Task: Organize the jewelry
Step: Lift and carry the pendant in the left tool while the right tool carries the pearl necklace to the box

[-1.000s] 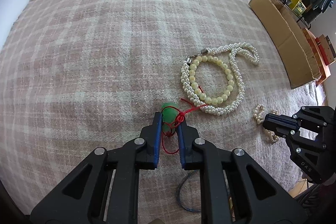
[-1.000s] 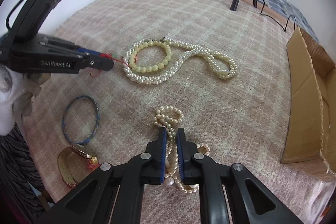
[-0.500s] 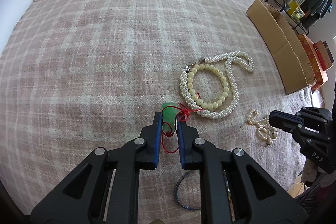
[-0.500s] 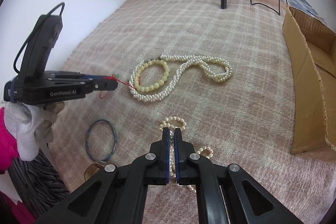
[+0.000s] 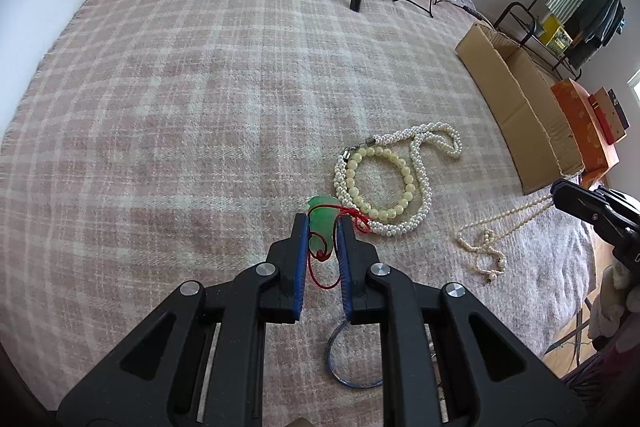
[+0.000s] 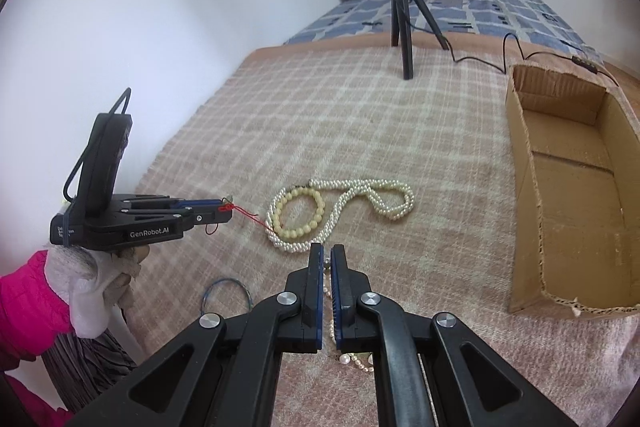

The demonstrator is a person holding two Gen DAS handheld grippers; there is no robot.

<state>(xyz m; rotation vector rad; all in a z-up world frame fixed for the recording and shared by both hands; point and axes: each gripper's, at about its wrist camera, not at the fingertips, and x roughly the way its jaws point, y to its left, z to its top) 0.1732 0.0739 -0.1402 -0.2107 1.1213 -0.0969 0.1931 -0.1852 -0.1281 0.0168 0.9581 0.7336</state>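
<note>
My left gripper point(image 5: 323, 225) is shut on a green pendant point(image 5: 322, 223) with a red cord point(image 5: 352, 217), held above the plaid blanket; it also shows in the right wrist view point(image 6: 224, 211). My right gripper point(image 6: 327, 255) is shut on a thin pearl strand point(image 5: 508, 217) and lifts it, the lower end point(image 5: 482, 251) still lying on the blanket. A thick white pearl necklace point(image 5: 420, 179) lies looped around a yellow bead bracelet point(image 5: 380, 183) in the middle; both also show in the right wrist view point(image 6: 360, 199).
An open cardboard box point(image 6: 572, 187) stands at the right on the blanket point(image 5: 180, 107). A blue bangle point(image 6: 226, 293) lies near the front edge. A ring-light tripod point(image 6: 404, 23) stands at the far end, with its cable point(image 6: 508, 51) beside it.
My right gripper has risen and pulled the thin pearl strand up off the blanket. My left gripper has lifted with the green pendant and tilted more level.
</note>
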